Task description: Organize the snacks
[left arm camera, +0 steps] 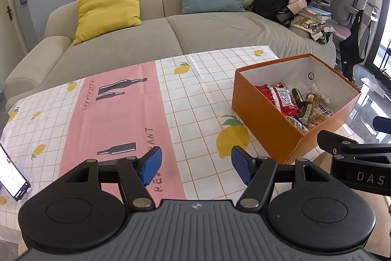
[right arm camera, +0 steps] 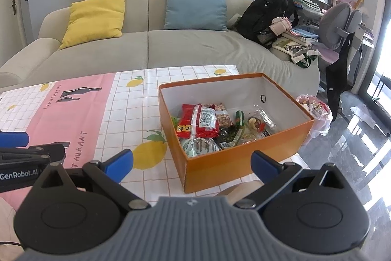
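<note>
Jaws spread wide and empty on the left gripper (left arm camera: 196,165) in the left wrist view, poised above the lemon-print cloth (left arm camera: 195,94) covering the bench. No loose packets anywhere on that cloth. Orange box (left arm camera: 266,129) off to the right, near the bench edge, holding the snacks (left arm camera: 288,102): a red packet on top, greenish and clear wrappers beside it. Phone (left arm camera: 13,175) propped at the far left edge.

Jaws equally wide and empty on the right gripper (right arm camera: 191,164) in the right wrist view, hovering just in front of the box's near corner, not touching it. Snacks (right arm camera: 202,121) piled in the box's near half, far half bare. Pink rubbish bag (right arm camera: 315,111) on the floor beyond.

Judged as either the very end, with everything gathered, or a pause before sorting inside the box. Next move, if any: reach over the box wall, pinch 1 packet by its edge, avoid dragging the light cardboard along.
</note>
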The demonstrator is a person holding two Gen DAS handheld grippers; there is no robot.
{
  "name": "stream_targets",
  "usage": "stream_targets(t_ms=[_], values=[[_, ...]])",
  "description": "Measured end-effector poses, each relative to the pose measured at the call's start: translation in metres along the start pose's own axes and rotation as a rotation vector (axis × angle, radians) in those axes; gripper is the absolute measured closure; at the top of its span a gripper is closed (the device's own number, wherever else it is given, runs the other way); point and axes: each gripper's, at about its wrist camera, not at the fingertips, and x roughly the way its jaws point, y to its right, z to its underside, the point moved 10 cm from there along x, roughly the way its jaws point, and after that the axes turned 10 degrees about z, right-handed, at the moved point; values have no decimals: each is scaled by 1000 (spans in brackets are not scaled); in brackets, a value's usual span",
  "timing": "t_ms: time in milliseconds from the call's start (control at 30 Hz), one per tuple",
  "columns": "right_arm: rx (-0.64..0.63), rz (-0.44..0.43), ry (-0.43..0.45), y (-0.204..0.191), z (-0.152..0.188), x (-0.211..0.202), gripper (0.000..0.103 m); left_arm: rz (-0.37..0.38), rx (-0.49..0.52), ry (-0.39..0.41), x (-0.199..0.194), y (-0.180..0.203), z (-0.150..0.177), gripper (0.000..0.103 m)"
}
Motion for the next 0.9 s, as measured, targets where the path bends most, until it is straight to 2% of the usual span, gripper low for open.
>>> stream_targets(t_ms=[900], values=[[-12,-20,-3,-4,2,-1,3,-5,10,8,-4,1,-2,26]])
